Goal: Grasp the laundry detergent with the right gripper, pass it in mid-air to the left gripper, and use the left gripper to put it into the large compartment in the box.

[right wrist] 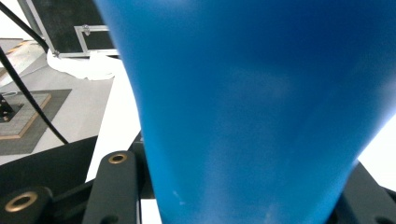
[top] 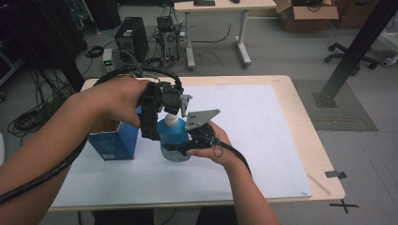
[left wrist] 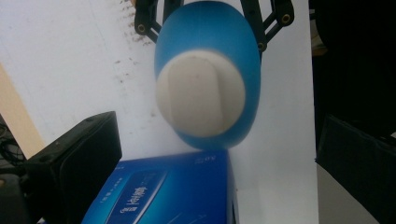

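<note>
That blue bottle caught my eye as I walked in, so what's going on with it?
A person is working the blue bottle with two handheld grippers at a white-topped table. The right gripper is clamped on the bottle's body, holding it upright. The left gripper sits above its white cap, jaws open on either side and not gripping it. A blue box stands just beside the bottle.
</note>
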Demonstrator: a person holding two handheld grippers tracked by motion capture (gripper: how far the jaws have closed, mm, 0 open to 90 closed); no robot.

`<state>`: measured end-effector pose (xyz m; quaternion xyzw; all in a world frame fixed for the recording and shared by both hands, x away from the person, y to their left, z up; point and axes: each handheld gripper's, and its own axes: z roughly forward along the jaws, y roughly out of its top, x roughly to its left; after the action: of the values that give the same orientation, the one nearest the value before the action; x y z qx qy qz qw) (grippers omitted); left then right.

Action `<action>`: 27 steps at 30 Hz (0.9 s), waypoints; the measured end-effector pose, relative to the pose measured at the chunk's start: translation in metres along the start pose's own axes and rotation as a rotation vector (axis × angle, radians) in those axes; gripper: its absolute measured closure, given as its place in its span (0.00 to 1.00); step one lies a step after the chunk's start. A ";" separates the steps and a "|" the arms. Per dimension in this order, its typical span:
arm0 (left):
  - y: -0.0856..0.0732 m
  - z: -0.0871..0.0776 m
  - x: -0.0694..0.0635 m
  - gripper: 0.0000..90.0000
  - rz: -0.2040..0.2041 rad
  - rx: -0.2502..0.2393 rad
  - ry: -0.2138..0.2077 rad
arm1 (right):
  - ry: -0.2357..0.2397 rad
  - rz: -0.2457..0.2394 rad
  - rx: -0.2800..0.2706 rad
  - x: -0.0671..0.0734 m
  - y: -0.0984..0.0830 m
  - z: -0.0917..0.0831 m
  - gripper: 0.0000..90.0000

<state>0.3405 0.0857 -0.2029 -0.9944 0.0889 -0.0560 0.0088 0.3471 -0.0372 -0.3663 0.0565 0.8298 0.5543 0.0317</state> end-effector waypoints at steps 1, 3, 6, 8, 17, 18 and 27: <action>0.000 0.001 0.000 0.00 -0.001 -0.003 0.000 | -0.001 -0.001 -0.001 0.000 0.000 0.001 0.52; 0.000 0.002 0.000 0.00 0.000 -0.006 -0.001 | -0.002 0.000 -0.001 0.000 0.000 0.003 0.52; 0.000 0.003 -0.001 0.00 -0.002 -0.009 -0.003 | -0.001 -0.001 -0.001 0.001 0.000 0.004 0.52; 0.000 0.005 -0.001 0.00 -0.003 -0.015 -0.004 | 0.001 -0.004 0.001 0.001 0.000 0.006 0.52; 0.000 0.012 -0.001 0.00 -0.005 -0.012 0.008 | -0.005 -0.013 -0.007 0.003 0.006 0.008 0.52; 0.000 0.012 -0.001 0.00 -0.005 -0.012 0.008 | -0.005 -0.013 -0.007 0.003 0.006 0.008 0.52; 0.001 0.017 0.000 0.00 -0.015 -0.015 0.001 | -0.011 -0.018 -0.005 0.003 0.008 0.007 0.51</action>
<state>0.3419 0.0845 -0.2196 -0.9951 0.0820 -0.0561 0.0011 0.3451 -0.0271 -0.3614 0.0522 0.8288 0.5556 0.0414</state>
